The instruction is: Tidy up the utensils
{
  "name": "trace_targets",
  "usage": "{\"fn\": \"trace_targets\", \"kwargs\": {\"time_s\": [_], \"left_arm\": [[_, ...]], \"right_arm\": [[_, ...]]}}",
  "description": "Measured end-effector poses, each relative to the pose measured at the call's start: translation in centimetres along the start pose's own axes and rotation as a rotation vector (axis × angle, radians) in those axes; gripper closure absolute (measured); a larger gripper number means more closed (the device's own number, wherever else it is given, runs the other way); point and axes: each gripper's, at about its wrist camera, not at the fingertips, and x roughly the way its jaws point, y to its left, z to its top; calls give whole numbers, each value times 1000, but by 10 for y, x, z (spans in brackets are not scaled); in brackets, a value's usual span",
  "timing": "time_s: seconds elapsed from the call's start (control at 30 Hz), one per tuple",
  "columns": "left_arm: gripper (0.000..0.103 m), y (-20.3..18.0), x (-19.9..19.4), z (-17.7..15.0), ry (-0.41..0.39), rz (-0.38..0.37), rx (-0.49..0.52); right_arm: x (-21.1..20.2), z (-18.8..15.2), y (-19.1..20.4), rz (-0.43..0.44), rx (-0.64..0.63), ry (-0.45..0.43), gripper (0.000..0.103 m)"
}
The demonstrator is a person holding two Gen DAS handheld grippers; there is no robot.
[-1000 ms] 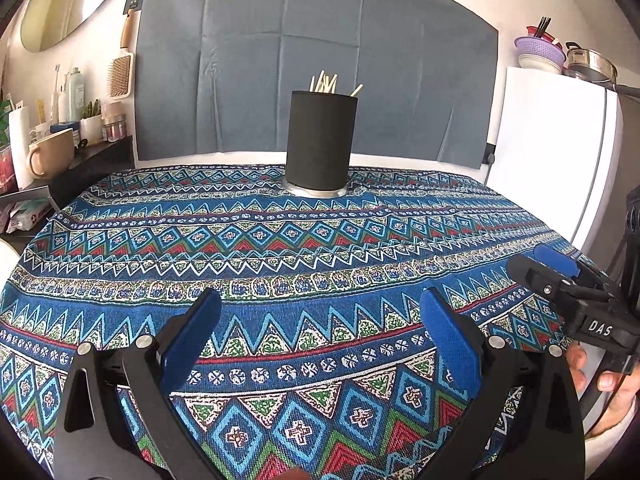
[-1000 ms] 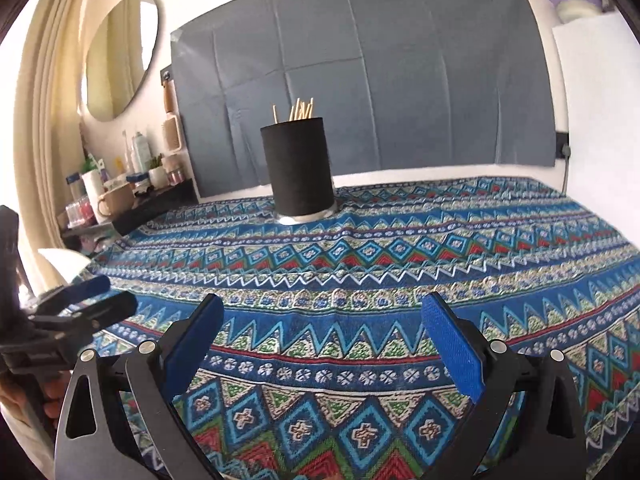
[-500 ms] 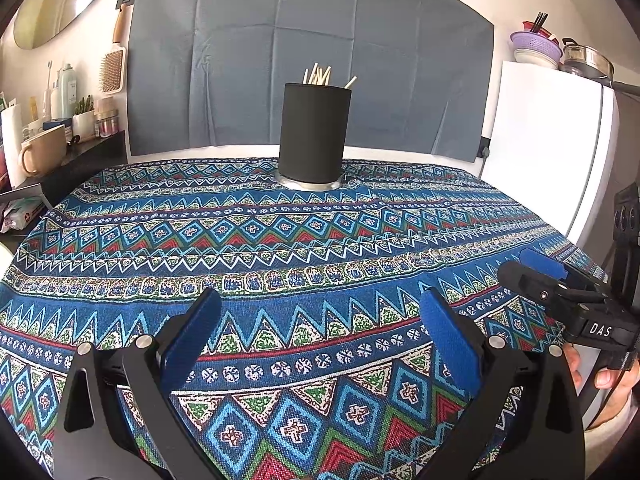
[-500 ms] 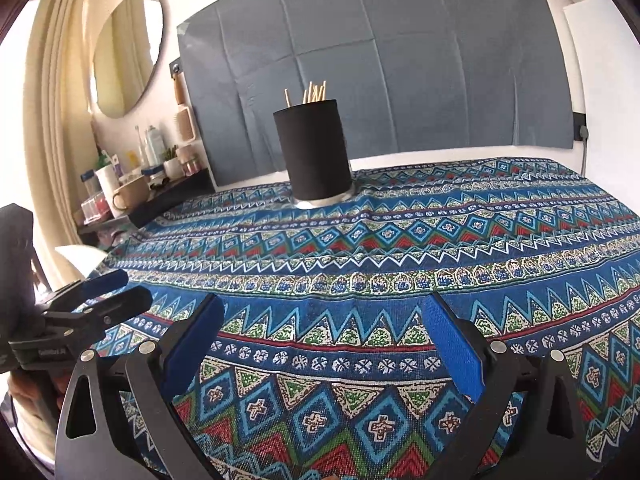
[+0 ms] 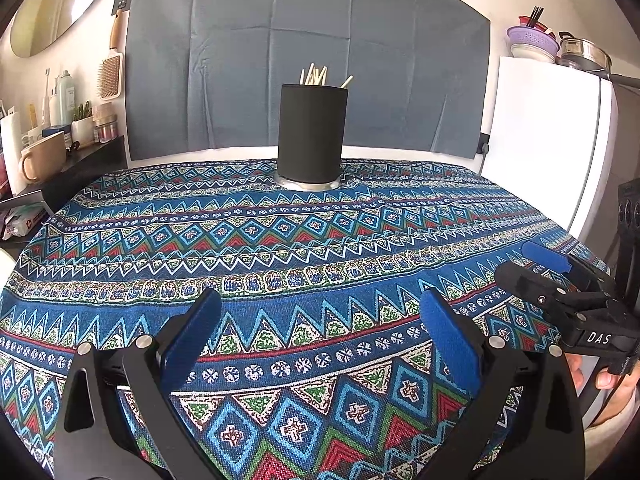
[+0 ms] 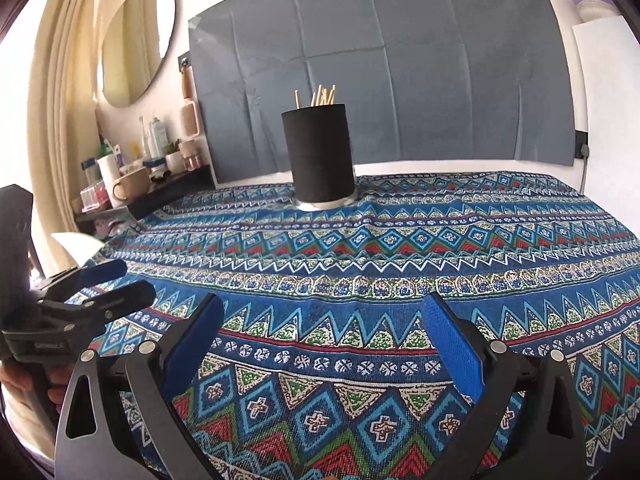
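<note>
A black cylindrical holder (image 5: pixel 312 134) stands on a metal base at the far middle of the table, with several wooden utensil tips (image 5: pixel 316 76) sticking out of its top. It also shows in the right wrist view (image 6: pixel 319 154). My left gripper (image 5: pixel 320 320) is open and empty, low over the near part of the patterned tablecloth (image 5: pixel 304 240). My right gripper (image 6: pixel 322 322) is open and empty, also over the near cloth. Each gripper shows in the other's view, the right one (image 5: pixel 532 264) and the left one (image 6: pixel 116 280), both with jaws apart.
A white fridge (image 5: pixel 548 140) with bowls and a pot on top stands at the right. A dark side shelf (image 5: pixel 80 164) at the left holds a beige mug (image 5: pixel 42 158), bottles and jars. A grey cloth (image 5: pixel 304 48) hangs on the wall behind.
Both grippers have drawn back a little and tilted, so the holder shifts slightly in each view. Both stay open and empty.
</note>
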Motion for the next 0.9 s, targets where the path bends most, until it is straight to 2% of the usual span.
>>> {"fn": "trace_targets", "kwargs": {"time_s": [0.47,0.9], "left_arm": [[6,-4,-5,-2,-18,1,16],[6,3,-1,0,-8,-2,-10]], "right_arm": [[2,0,1,-13,-7,4,8],[1,-1,2,-23,-17,0,8]]}}
